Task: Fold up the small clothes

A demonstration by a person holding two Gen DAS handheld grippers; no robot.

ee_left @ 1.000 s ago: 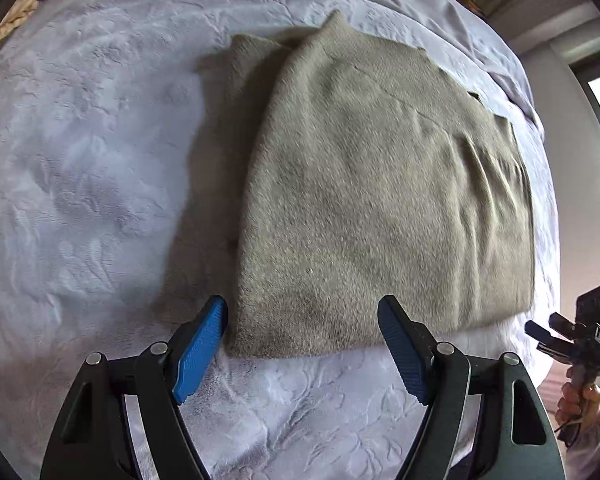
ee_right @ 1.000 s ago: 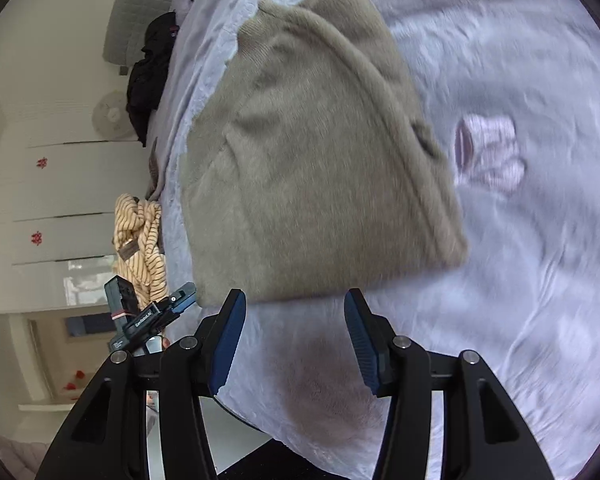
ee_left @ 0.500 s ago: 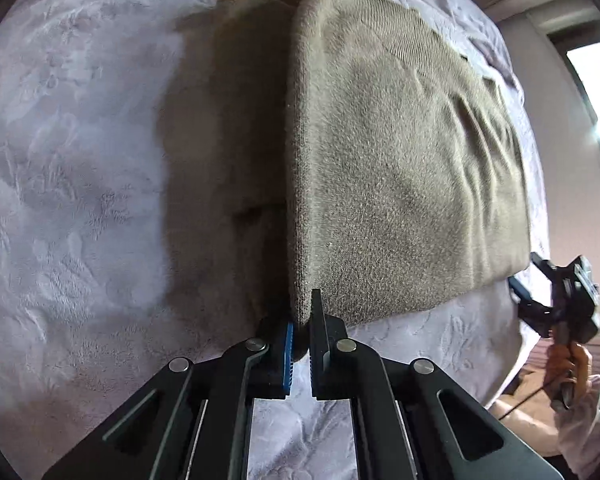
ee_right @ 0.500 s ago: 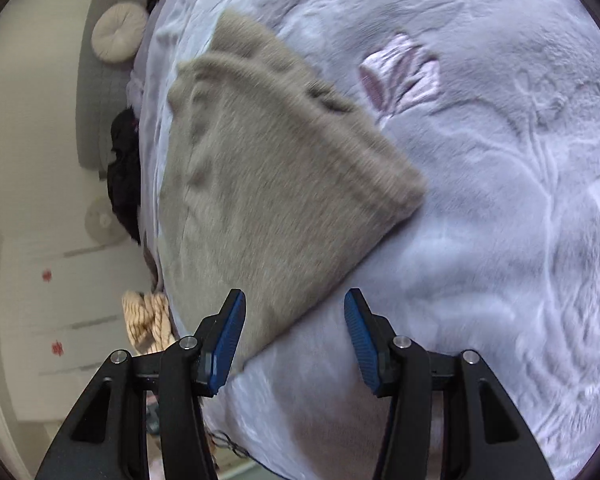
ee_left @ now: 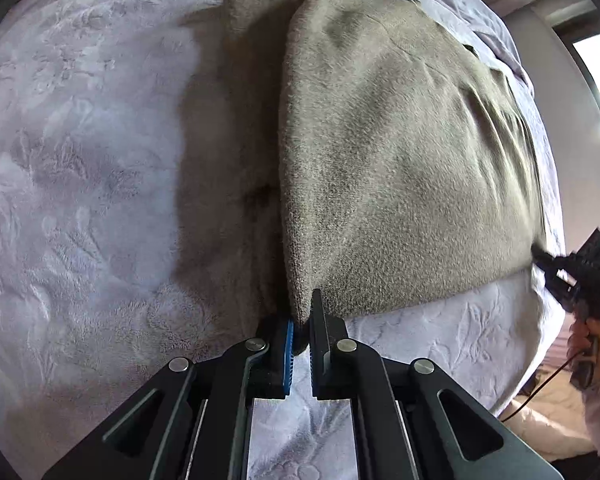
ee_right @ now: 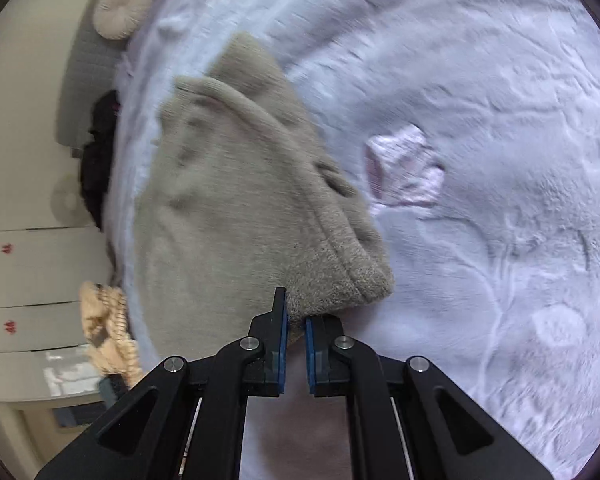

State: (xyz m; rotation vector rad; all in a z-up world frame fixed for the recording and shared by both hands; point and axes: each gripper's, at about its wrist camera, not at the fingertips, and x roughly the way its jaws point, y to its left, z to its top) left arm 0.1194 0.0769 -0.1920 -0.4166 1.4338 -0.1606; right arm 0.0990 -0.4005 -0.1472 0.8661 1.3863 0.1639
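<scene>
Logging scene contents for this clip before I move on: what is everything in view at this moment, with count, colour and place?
sweater: one, grey-beige, partly folded on the bed, near corners pinched
blanket: one, pale lilac, embossed plush, covering the bed
small garment: one, pale pink-white, on the blanket beside the sweater
round cushion: one, cream, at the bed's far end
dark clothing: one pile, black, beside the bed
striped garment: one, orange-cream, off the bed edge
cabinet doors: white, red marks, background
left gripper: black, blue-padded fingers shut on a sweater corner
right gripper: same, shut on another corner
</scene>
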